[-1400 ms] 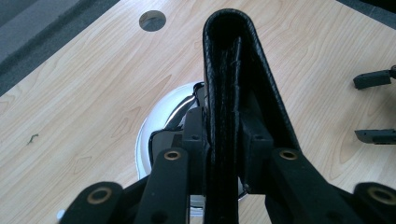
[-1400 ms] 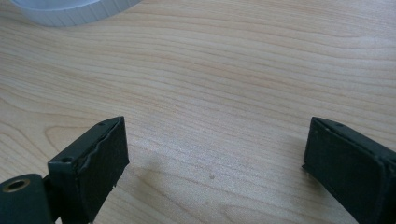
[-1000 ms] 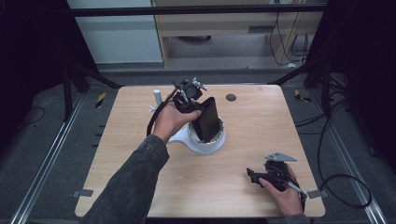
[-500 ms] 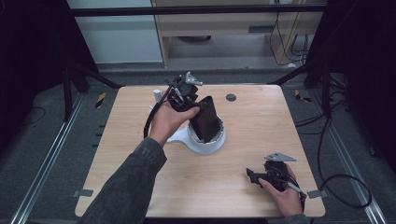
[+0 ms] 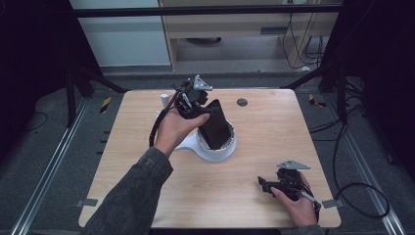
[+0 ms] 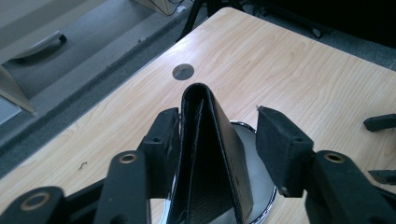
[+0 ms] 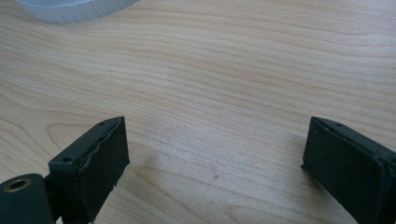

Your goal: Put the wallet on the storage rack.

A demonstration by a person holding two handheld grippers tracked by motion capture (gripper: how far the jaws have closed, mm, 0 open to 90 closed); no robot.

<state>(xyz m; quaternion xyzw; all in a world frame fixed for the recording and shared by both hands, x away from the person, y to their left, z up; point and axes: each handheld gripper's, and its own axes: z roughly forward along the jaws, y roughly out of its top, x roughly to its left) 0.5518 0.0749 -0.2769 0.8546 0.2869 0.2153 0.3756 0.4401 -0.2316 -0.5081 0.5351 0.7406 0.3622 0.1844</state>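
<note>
Both jaws of the left gripper [image 6: 217,149] have just been opening and now stand apart around a black folded wallet [image 6: 210,163]; one pad seems to touch it, the other is clear of it. That wallet stands upright, a little tilted, in a white bowl [image 5: 215,149] near the middle of the wooden table [image 5: 274,127]. Low at the near right corner, the right gripper [image 7: 215,163] has its jaws spread wide, with nothing between them.
</note>
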